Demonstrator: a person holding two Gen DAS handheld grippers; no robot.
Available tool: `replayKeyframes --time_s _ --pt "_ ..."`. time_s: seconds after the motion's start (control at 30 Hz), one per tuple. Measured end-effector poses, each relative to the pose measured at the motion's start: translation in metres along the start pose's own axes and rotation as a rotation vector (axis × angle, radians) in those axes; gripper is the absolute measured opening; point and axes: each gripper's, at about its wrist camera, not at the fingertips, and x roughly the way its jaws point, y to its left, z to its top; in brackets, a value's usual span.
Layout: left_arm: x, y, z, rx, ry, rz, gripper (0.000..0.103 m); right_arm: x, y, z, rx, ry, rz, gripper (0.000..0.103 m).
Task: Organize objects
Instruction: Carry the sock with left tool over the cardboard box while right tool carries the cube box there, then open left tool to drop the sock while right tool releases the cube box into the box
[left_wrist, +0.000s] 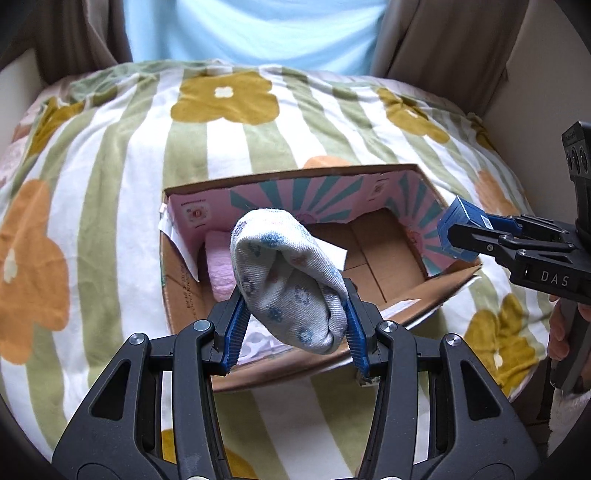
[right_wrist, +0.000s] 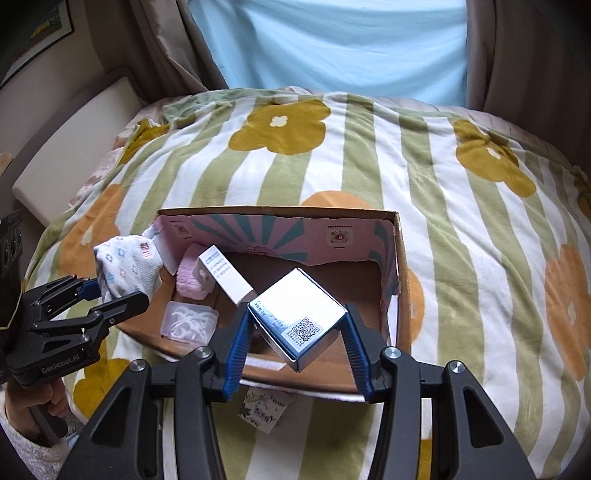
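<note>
My left gripper (left_wrist: 293, 299) is shut on a rolled white sock with small flower prints (left_wrist: 284, 273), held over the near left part of an open cardboard box (left_wrist: 280, 181). From the right wrist view the same sock (right_wrist: 125, 264) and left gripper (right_wrist: 114, 291) hang at the box's left edge. My right gripper (right_wrist: 295, 314) is shut on a small silver-blue carton with a QR label (right_wrist: 299, 314), above the box (right_wrist: 400, 258) near its front wall. In the left wrist view that carton (left_wrist: 458, 230) and right gripper (left_wrist: 465, 232) hover over the box's right wall.
Inside the box lie a pink fluffy item (right_wrist: 192, 277), a white carton (right_wrist: 225, 275) and a clear plastic case with white contents (right_wrist: 188, 319). The box rests on a striped flowered blanket (right_wrist: 461, 221). A printed card (right_wrist: 264, 410) lies in front of the box.
</note>
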Motion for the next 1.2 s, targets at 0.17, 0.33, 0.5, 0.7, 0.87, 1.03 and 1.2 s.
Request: replayKeyframes --time_s 0.17,0.33,0.5,0.7,0.87,1.03,1.2 --pt "0.024 0.008 -0.002 -0.009 0.042 0.000 0.043 0.019 -0.005 0.004 0.011 0.023 -0.001 0.044" --pt "0.036 0.012 -0.005 -0.021 0.066 0.000 0.043 0.031 -0.009 0.007 0.028 0.039 0.001 0.044" --pt "0.039 0.013 0.000 -0.022 0.066 0.004 0.043 0.038 -0.005 0.015 0.024 0.035 -0.008 0.045" --pt "0.033 0.001 0.005 0.011 0.023 0.021 0.103 0.040 -0.006 0.017 0.042 -0.023 -0.066 0.086" --pt "0.027 -0.008 0.000 0.046 0.000 0.032 0.103 0.033 -0.009 0.012 0.026 -0.038 -0.092 0.100" --pt "0.022 -0.014 -0.005 0.053 -0.003 0.018 0.103 0.026 -0.012 0.006 0.032 -0.035 -0.088 0.100" --pt "0.011 -0.021 -0.009 0.067 -0.018 0.019 0.103 0.016 -0.010 0.005 0.029 -0.042 -0.090 0.100"
